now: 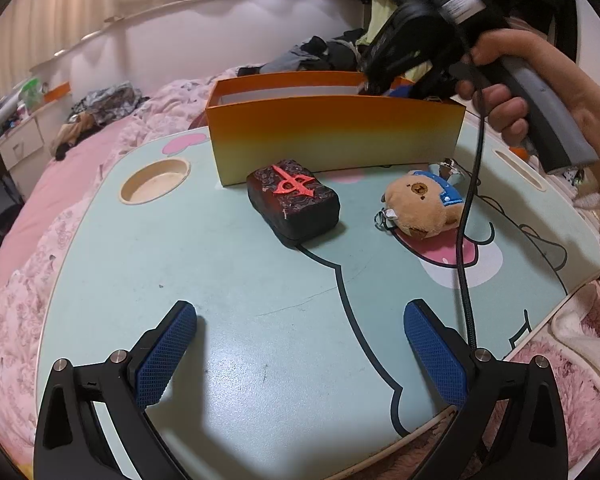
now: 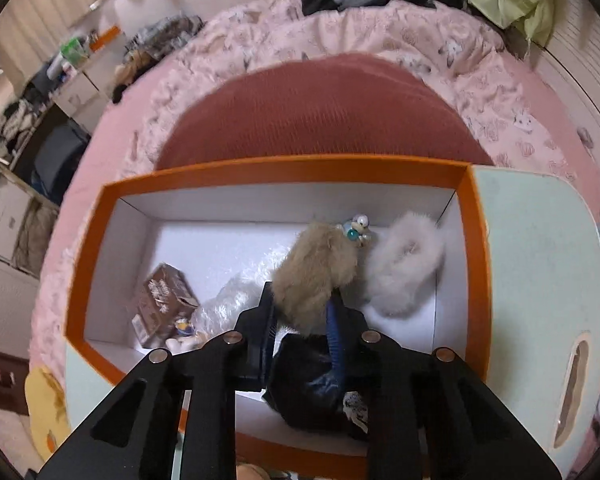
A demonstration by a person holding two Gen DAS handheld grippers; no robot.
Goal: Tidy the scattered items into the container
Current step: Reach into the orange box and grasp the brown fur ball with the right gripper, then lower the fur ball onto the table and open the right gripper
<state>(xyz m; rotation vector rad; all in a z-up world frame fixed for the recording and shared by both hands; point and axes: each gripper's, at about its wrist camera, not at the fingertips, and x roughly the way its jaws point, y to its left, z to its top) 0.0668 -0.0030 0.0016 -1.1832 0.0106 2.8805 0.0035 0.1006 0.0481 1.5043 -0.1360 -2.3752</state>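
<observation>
Over the orange box (image 2: 474, 240), we hold a tan furry charm (image 2: 316, 276).
Our right gripper (image 2: 300, 320) jaws pinch it above the box's white floor; left gripper (image 1: 300, 344) jaws gape empty over the worktop (image 1: 240, 320).

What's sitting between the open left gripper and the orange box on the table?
In the left wrist view, a dark block with a red symbol lies between the left gripper and the orange box; otherwise bare table.
</observation>
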